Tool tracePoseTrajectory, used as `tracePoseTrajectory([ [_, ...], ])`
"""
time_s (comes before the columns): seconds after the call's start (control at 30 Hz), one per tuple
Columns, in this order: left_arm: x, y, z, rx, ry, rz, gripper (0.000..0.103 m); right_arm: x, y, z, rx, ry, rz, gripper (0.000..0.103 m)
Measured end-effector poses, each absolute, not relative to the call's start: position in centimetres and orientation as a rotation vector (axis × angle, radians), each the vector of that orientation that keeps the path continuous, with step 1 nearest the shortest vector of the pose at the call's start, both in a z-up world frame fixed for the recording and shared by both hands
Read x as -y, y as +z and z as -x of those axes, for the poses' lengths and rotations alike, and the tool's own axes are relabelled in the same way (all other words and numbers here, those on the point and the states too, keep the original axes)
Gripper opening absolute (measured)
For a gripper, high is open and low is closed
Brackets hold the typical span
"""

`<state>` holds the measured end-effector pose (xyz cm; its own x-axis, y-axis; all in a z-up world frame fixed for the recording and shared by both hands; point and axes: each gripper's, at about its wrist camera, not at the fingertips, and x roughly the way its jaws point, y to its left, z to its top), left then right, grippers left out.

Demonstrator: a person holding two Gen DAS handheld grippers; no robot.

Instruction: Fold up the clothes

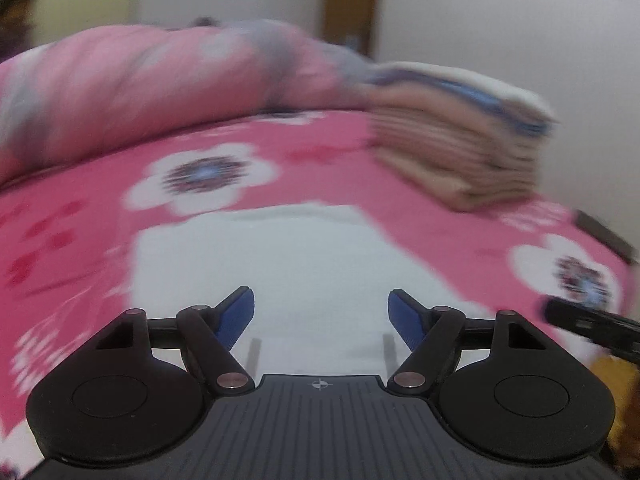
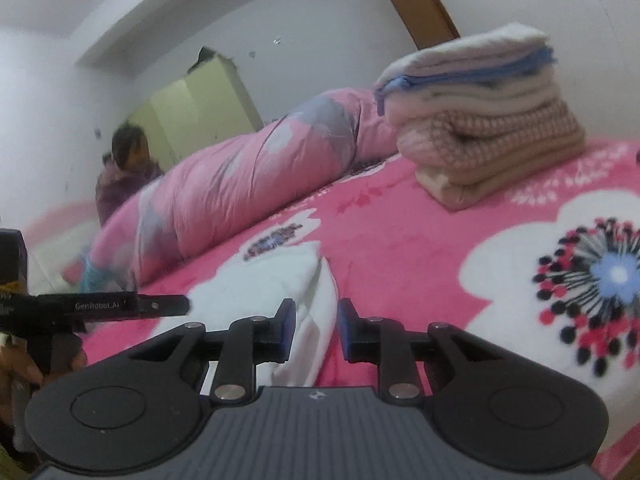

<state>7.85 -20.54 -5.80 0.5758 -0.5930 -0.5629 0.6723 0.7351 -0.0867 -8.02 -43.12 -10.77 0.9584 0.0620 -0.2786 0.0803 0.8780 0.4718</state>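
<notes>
Neatly folded white cloth (image 1: 280, 264)

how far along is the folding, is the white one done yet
Done: a stack of folded towels sits at the far side of the bed. In hand: nothing. The left gripper and right gripper are both open, over the white cloth. That cloth lies flat with one folded edge showing in the right wrist view; further folds and stacking look left to do.
</notes>
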Motion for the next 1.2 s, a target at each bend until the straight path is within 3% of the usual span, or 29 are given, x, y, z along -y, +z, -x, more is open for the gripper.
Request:
tracePoseTrajectory([
  [0.03,21.6,-5.7,-7.8,-0.616,-0.784,-0.158,0.066,43.4,-10.9,7.8,-0.286,-0.004,-0.517,0.022],
  [0.07,22.8,-5.8,-7.9,-0.631,-0.818,-0.178,0.055,43.6,-11.1,7.5,-0.279,-0.001,-0.529,0.022],
  [0.2,26.4,-7.1,-8.3,-0.701,-0.855,-0.267,0.044,44.5,-12.1,6.9,-0.253,0.012,-0.586,0.022],
  [0.3,27.7,-7.4,-8.2,-0.717,-0.843,-0.320,0.045,45.0,-12.7,7.1,-0.234,0.018,-0.634,0.022],
  [0.43,28.5,-7.1,-8.0,-0.747,-0.835,-0.347,0.055,45.7,-13.2,7.3,-0.218,0.032,-0.685,0.022],
  [0.67,30.5,-8.2,-6.3,-0.681,-0.768,-0.556,0.054,46.5,-13.8,7.7,-0.190,0.045,-0.751,0.022],
  [0.73,30.5,-8.5,-5.9,-0.655,-0.757,-0.581,0.049,46.6,-13.9,8.0,-0.182,0.040,-0.761,0.022],
  [0.9,29.4,-8.6,-5.8,-0.621,-0.781,-0.535,0.023,46.9,-14.0,8.4,-0.175,0.035,-0.766,0.022],
  [1.0,28.4,-8.6,-6.2,-0.618,-0.800,-0.465,0.016,46.9,-13.9,8.3,-0.184,0.046,-0.765,0.022],
  [1.2,26.5,-8.3,-6.5,-0.584,-0.830,-0.298,0.012,46.8,-13.6,7.2,-0.246,0.120,-0.743,0.022],
])
